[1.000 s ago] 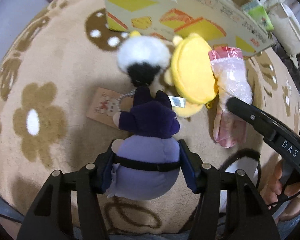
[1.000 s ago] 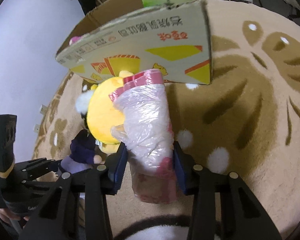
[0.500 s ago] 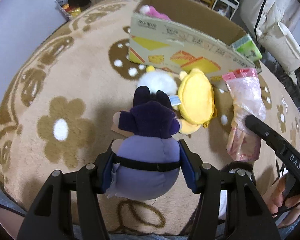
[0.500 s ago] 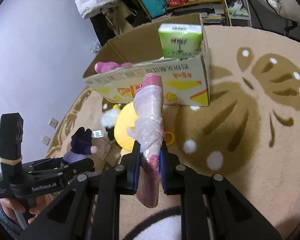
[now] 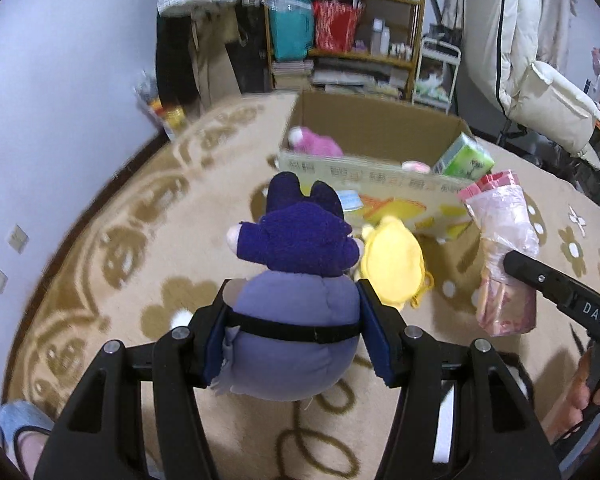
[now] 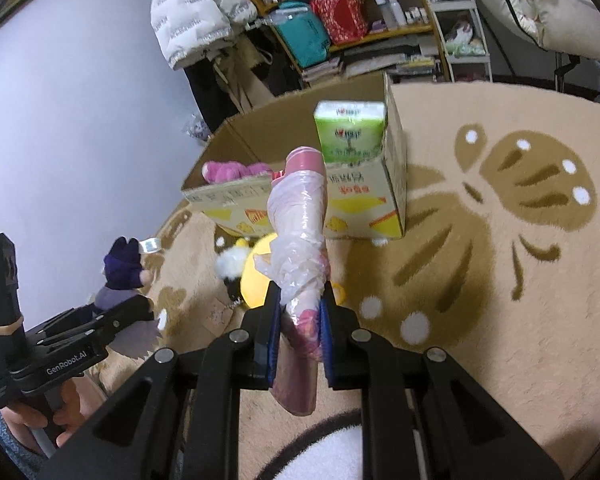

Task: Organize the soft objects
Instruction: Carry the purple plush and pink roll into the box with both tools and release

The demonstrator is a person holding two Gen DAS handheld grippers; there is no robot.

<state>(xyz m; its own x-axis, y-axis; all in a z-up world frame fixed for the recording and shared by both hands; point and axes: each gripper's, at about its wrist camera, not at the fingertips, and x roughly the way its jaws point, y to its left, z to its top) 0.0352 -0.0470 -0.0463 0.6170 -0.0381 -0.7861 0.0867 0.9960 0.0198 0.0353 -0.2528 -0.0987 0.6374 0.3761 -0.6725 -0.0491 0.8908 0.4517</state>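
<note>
The left gripper (image 5: 294, 334) is clamped about halfway open around the round lavender belly of a purple plush toy with a dark violet head (image 5: 296, 280), its blue pads pressing into both flanks. The right gripper (image 6: 300, 334) is squeezed almost fully together on a soft pink packet wrapped in clear crinkled plastic (image 6: 300, 236), which stands up between the pads and sags below them. Compared with a second ago, both loads have come up off the beige rug with brown flower shapes (image 5: 112, 248): then the plush sat low over the carpet and the packet lay flat beside the yellow plush, with the right jaws wide around it. Those jaws have since closed on the packet and pinched it thin, while the left grip has not changed. The views have also tilted up, so the open cardboard box with yellow and orange printing (image 5: 364, 184) now shows its inside, where a pink fluffy toy (image 5: 318, 144) and a green tissue pack (image 5: 466, 158) already sit. A yellow round plush (image 5: 392, 268) and a small white and black fluffy toy (image 6: 230, 264) remain on the rug in front of the box. Both pickups look secure, so the next step is probably carrying the two items over the box rim and releasing them; the limp packet may droop and catch the near wall
</note>
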